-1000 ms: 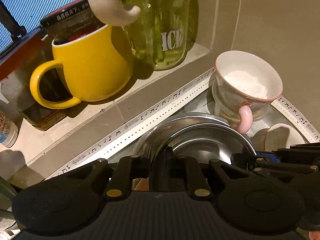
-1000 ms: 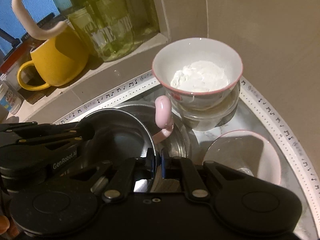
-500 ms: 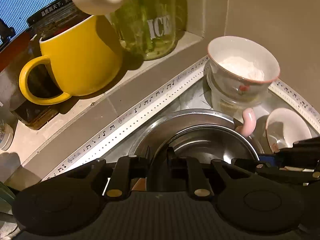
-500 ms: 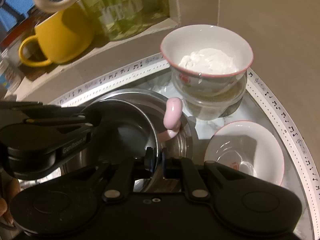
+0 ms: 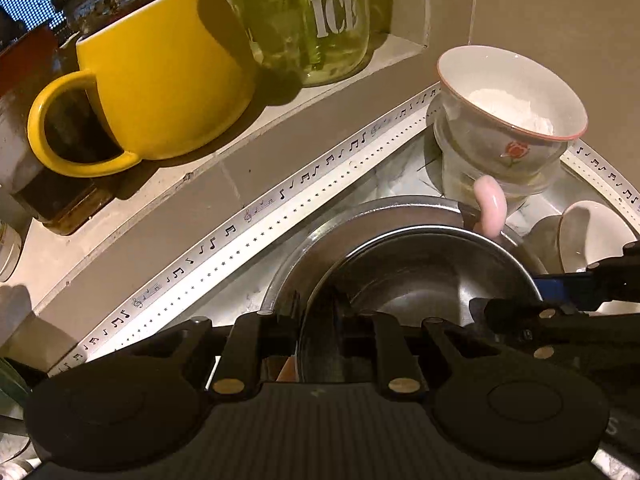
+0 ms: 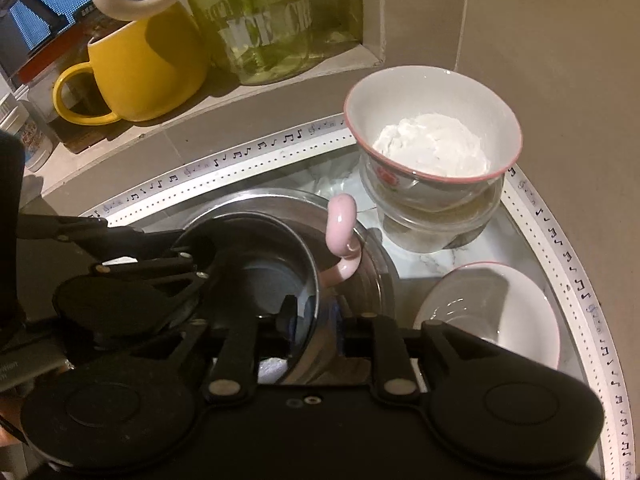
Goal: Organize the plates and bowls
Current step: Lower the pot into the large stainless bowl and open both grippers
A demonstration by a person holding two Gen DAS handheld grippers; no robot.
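You grip the steel bowl [image 5: 420, 280] with both grippers, left gripper [image 5: 338, 332] and right gripper [image 6: 316, 320] clamped on its rim; next, seat it in the larger steel bowl [image 6: 368, 240] below, pink spoon [image 6: 340, 232] at 1 o'clock.

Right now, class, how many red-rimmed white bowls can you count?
2. The powder bowl sits on a glass container; the empty bowl lies right of the steel bowls. Others may be hidden.
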